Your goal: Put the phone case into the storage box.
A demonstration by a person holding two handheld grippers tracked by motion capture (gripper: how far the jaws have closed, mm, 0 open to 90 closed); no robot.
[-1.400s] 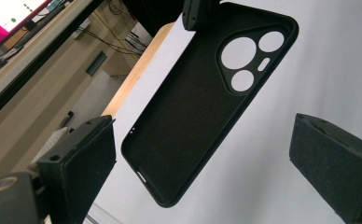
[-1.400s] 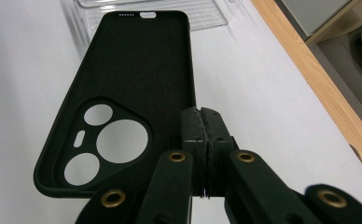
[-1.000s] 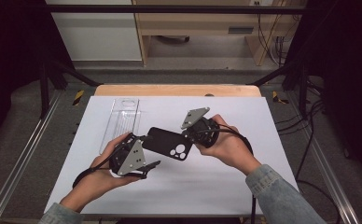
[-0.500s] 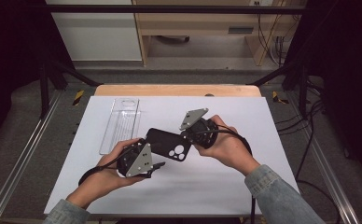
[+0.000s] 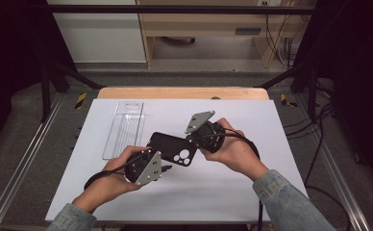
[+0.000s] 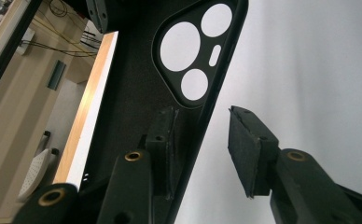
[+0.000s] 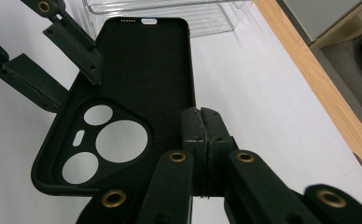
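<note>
Black phone case (image 5: 172, 148) is held just above the white table cover (image 5: 271, 125), near the middle of the table, with its camera cut-outs toward the person and its open side up. In the right gripper view the inside face shows, with the port slots at the far end and the three round openings near the lower left.

Right gripper (image 5: 200, 140) has its jaws pressed together on the case's long edge beside the camera cluster; the two pads meet with the thin wall between them, so it carries the case. Left gripper (image 6: 202, 149) stands spread, one pad over the inside of the case and the other outside the opposite long edge, so the wall sits in the gap without being squeezed. I judge the step in hand to be a second grip on that side wall.

To do it well, keep the right pinch steady and level so the soft case does not sag or twist. Bring the left pads squarely onto the rim, clear of the camera openings, where the material is thin and could buckle. Close gently; a hard squeeze could fold the wall inward or pull the case out of the other pinch.

Beyond the case, a clear plastic tray (image 5: 123, 127) lies flat on the cover toward the far left, well apart from both hands
</note>
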